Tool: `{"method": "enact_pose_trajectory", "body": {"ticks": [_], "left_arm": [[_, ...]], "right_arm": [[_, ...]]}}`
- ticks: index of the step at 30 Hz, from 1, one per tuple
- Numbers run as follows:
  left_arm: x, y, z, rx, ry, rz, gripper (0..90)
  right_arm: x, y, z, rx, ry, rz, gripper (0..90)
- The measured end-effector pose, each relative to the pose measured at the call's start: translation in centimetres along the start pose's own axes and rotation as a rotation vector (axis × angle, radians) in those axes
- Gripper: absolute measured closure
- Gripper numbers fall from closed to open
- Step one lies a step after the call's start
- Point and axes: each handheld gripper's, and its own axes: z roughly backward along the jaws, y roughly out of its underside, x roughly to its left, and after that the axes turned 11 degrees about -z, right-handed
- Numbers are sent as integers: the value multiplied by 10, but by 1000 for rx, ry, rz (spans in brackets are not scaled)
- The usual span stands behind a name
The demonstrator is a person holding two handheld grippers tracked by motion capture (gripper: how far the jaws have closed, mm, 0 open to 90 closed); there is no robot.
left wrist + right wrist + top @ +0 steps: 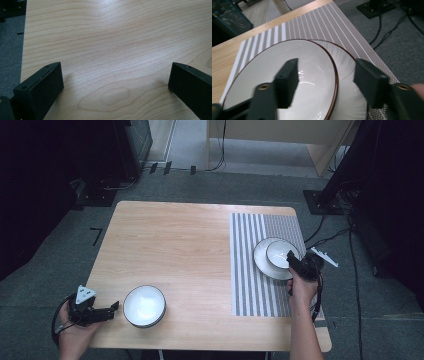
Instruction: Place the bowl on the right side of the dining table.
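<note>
Right gripper (325,82) at the tabletop's (180,240) right edge, jaws apart and straddling the near rim of a small bowl (287,87); pads not pressing. Bowl sits in a plate (352,100) on the striped mat (317,27). Left gripper (115,87) open over bare wood at the near-left corner, beside a second bowl (144,306).

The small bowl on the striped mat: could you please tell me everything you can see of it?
The small bowl is white and glossy, apparently ceramic, with a thin dark brown rim. It sits upright and empty on a wider white plate with a ribbed border, off centre, on the striped placemat at the table's right side. The right gripper straddles its rim with jaws parted, one inside and one outside, neither pressing on it.
</note>
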Motion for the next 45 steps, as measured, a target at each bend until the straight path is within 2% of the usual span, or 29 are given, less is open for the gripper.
{"method": "enact_pose_trajectory", "body": {"ticks": [5,7,8,14,20,25,35,39,45], "left_arm": [[0,0,0,1,0,0,0],[0,0,0,1,0,0,0],[0,0,0,1,0,0,0],[0,0,0,0,0,0,0],[0,0,0,0,0,0,0],[0,0,0,0,1,1,0],[0,0,0,0,1,0,0],[0,0,0,0,2,1,0],[0,0,0,0,1,1,0]], "right_arm": [[-1,0,5,-24,-60,57,114],[0,2,7,-61,-43,94,13],[0,2,8,-69,-46,105,0],[-3,4,14,-82,-85,102,0],[-6,6,21,-64,-108,137,0],[-11,9,26,-63,-103,174,0],[-26,11,38,-70,-120,175,0],[-32,12,42,-71,-131,157,0],[-38,16,45,-67,-135,169,0]]}}
